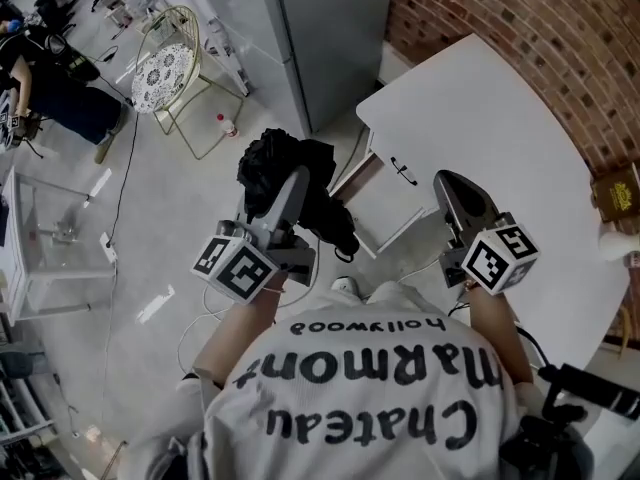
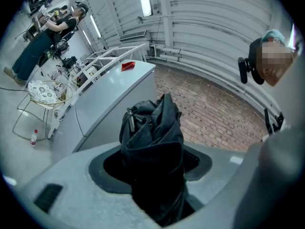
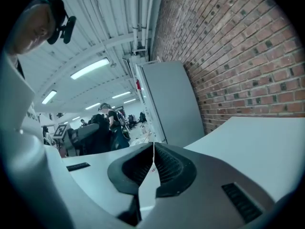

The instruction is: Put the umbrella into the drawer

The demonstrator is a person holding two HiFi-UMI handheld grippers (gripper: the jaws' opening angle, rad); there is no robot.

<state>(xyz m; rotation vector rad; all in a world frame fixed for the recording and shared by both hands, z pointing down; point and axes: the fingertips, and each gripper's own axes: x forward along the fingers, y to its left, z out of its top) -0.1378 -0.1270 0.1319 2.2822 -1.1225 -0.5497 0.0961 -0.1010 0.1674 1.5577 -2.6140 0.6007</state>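
A folded black umbrella (image 1: pixel 285 173) is clamped between the jaws of my left gripper (image 1: pixel 293 190), which is shut on it and holds it over the floor, left of the drawer. In the left gripper view the umbrella (image 2: pixel 155 137) fills the gap of that gripper (image 2: pixel 157 163) and sticks out past the tips. A white drawer (image 1: pixel 385 208) stands pulled out of the white table (image 1: pixel 500 128), with a dark handle (image 1: pixel 403 171) above it. My right gripper (image 1: pixel 455 190) hovers at the table's near edge, right of the drawer. Its jaws (image 3: pixel 153 150) are shut with nothing between them.
A tall grey cabinet (image 1: pixel 300 38) stands beyond the drawer. On the floor to its left are a wire chair (image 1: pixel 165 68) and a small bottle (image 1: pixel 228 125). A brick wall (image 1: pixel 540 28) runs behind the table. A brown box (image 1: pixel 618 193) sits at the table's right edge.
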